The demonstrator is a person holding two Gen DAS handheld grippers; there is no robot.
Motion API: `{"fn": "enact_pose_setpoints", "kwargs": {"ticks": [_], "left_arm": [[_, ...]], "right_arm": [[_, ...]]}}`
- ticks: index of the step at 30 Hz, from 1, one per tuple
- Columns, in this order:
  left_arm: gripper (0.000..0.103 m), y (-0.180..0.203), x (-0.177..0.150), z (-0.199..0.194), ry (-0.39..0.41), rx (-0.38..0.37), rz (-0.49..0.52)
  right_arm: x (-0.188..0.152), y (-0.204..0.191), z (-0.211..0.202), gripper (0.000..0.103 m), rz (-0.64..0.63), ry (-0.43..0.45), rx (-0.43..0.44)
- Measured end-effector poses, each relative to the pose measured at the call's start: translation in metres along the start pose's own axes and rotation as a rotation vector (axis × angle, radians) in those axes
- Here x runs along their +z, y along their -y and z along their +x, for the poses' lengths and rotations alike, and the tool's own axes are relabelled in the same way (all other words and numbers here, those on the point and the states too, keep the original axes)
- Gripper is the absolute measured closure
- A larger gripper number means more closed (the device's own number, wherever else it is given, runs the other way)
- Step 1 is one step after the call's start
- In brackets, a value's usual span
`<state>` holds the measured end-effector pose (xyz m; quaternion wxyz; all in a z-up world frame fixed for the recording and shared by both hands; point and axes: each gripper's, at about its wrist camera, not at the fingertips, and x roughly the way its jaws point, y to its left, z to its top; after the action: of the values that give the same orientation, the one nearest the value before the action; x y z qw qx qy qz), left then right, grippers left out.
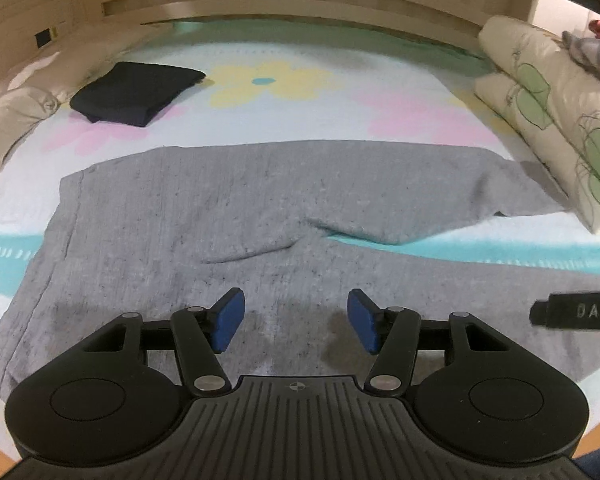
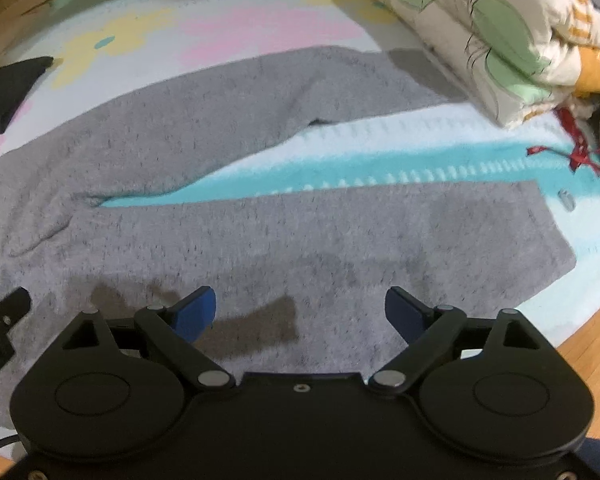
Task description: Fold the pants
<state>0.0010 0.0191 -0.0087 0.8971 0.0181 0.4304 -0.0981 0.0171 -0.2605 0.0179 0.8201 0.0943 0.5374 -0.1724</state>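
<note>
Grey pants [image 1: 220, 208] lie flat on the bed, waistband to the left, two legs spread apart to the right. They also show in the right wrist view [image 2: 284, 232]. My left gripper [image 1: 296, 320] is open and empty, hovering over the near leg close to the crotch. My right gripper [image 2: 300, 312] is open and empty, over the near leg further right. The right gripper's side shows at the edge of the left wrist view [image 1: 576, 314]; the left gripper's side shows at the left edge of the right wrist view [image 2: 0, 320].
A folded dark garment [image 1: 136, 92] lies at the far left of the bed. Folded floral quilts [image 1: 548, 112] are stacked at the right, also in the right wrist view [image 2: 500, 28]. A wooden headboard [image 1: 284, 4] runs behind. A red ribbon [image 2: 576, 152] lies by the quilts. Wooden floor [image 2: 580, 360] is below the bed edge.
</note>
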Motion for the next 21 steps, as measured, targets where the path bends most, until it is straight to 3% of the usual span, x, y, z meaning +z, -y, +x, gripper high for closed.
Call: {"fn": "enact_pose_setpoints", "kwargs": {"ticks": [6, 13, 21], "left_arm": [[0.047, 0.006, 0.000, 0.003, -0.042, 0.107, 0.016], [0.047, 0.015, 0.002, 0.002, -0.040, 0.104, 0.077], [0.047, 0.016, 0.029, 0.014, -0.008, 0.107, 0.120]], "right_arm": [[0.005, -0.003, -0.012, 0.013, -0.027, 0.038, 0.038], [0.008, -0.007, -0.028, 0.016, -0.066, 0.100, 0.053], [0.013, 0.008, -0.003, 0.016, 0.060, 0.026, -0.076]]}}
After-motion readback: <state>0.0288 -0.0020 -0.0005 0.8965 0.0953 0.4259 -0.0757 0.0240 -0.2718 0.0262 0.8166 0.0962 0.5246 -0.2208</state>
